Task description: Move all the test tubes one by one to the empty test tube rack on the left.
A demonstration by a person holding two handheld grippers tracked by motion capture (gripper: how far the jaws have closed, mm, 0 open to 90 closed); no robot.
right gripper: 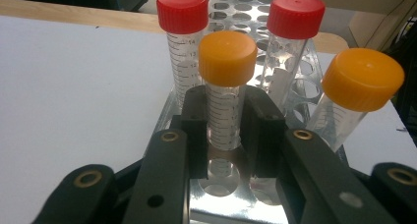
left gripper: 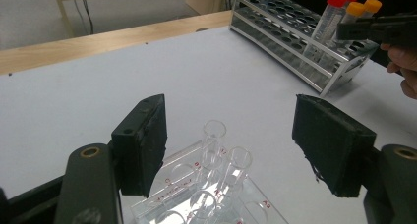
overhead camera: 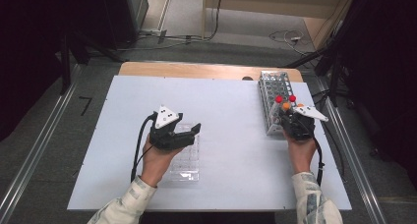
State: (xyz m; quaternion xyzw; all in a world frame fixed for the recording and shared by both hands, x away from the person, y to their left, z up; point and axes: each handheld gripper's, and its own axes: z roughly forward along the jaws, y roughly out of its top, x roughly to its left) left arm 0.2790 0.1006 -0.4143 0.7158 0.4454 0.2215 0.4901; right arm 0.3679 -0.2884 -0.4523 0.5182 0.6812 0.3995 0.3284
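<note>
White table point(overhead camera: 226, 106), right hand-held gripper point(right gripper: 225, 117) clamped on orange-capped tube point(right gripper: 225, 86)

You have wide bare white tabletop point(overhead camera: 231, 116) between the clear plastic tube tray point(overhead camera: 186, 157) at near left and the metal tube rack point(overhead camera: 273, 98) at right; three capped tubes crowd your right fingers point(right gripper: 196, 121).

Left hand-held gripper point(overhead camera: 189, 131) with jaws apart, right hand-held gripper point(right gripper: 225, 130) with jaws clamped.
</note>
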